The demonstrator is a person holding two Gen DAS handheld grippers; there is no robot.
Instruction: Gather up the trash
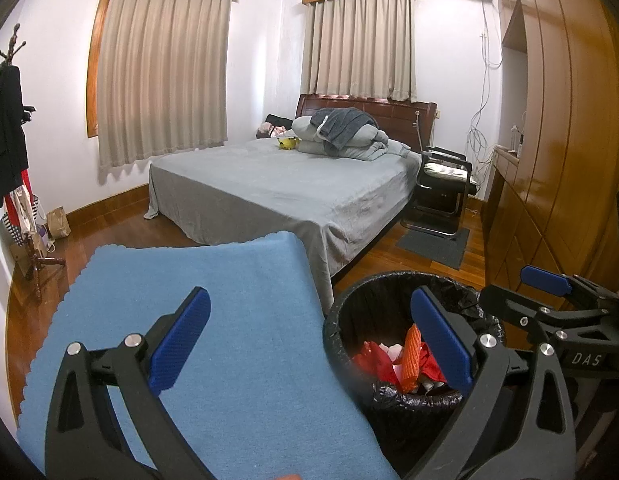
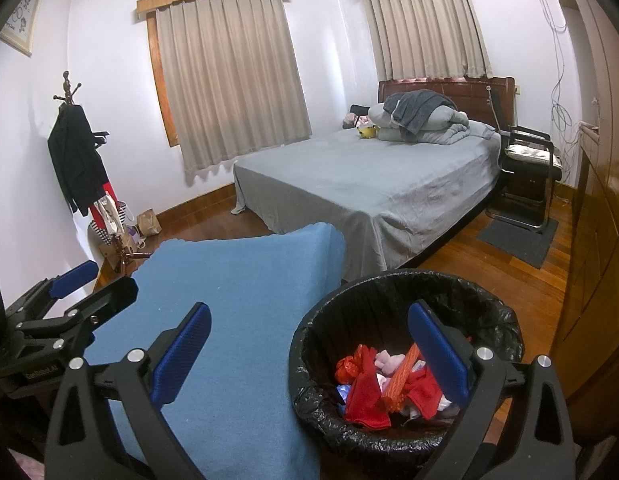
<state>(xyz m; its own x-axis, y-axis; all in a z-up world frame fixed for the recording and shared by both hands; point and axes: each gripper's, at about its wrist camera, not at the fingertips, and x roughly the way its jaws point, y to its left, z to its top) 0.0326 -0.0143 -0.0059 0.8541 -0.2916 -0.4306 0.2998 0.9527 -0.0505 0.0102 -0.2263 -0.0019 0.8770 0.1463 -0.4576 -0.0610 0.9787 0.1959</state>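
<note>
A black bin with a black liner [image 1: 349, 312] [image 2: 309, 336] stands on the floor right of a blue cloth-covered surface [image 1: 213, 280] [image 2: 249, 280]. It holds red, pink and white scraps and an orange mesh piece [image 1: 411, 354] [image 2: 401, 380]. My left gripper [image 1: 315, 340] is open and empty, spanning the cloth edge and the bin. My right gripper [image 2: 313, 352] is open and empty above the bin's left side. The right gripper shows in the left wrist view [image 1: 545, 280]; the left gripper shows in the right wrist view [image 2: 73, 280].
A grey-covered bed [image 1: 293, 184] [image 2: 373, 184] with piled bedding stands behind. A coat rack [image 1: 13, 152] [image 2: 81, 168] with bags is at the left wall. A black chair [image 1: 445, 184] and a wooden wardrobe [image 1: 549, 140] are on the right, a grey mat [image 2: 517, 240] on the floor.
</note>
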